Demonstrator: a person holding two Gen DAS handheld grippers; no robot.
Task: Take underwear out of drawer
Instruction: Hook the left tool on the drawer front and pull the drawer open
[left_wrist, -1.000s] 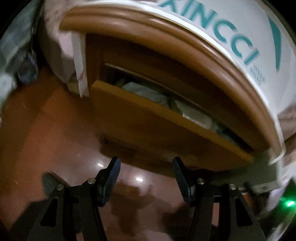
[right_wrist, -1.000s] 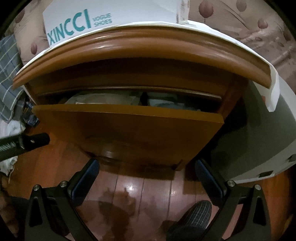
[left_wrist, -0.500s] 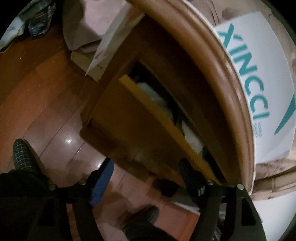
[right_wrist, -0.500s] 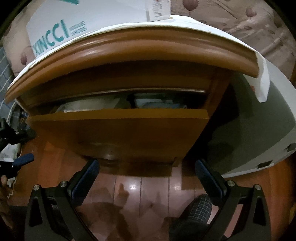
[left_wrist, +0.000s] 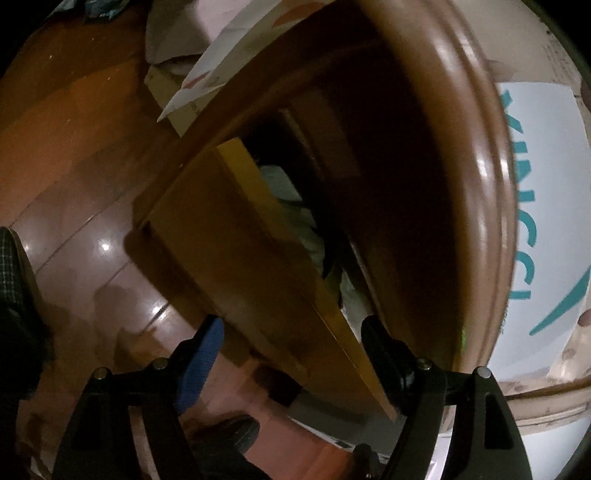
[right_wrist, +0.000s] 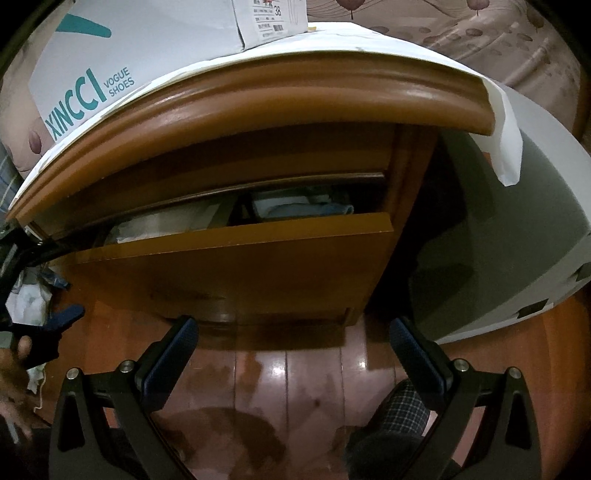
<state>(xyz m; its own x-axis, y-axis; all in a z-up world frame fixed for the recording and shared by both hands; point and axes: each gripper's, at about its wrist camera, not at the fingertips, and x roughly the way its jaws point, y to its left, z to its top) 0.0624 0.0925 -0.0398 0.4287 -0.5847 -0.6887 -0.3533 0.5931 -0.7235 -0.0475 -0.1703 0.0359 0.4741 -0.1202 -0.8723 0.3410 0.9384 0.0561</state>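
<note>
Nearest me, my left gripper (left_wrist: 291, 354) has its jaws well apart w/ nothing in them, straddling the front edge of the brown wooden drawer (left_wrist: 258, 236), and my right gripper (right_wrist: 295, 347) hangs wide open & empty over the glossy red-brown wood floor (right_wrist: 295, 373). Beyond the fingers the drawer is only part-way out. Folded pale & blue-grey underwear (right_wrist: 306, 206) sits inside under the nightstand's rounded wooden top (right_wrist: 258, 99), so I reckon reach-in, grab & lift-out are all left.
</note>
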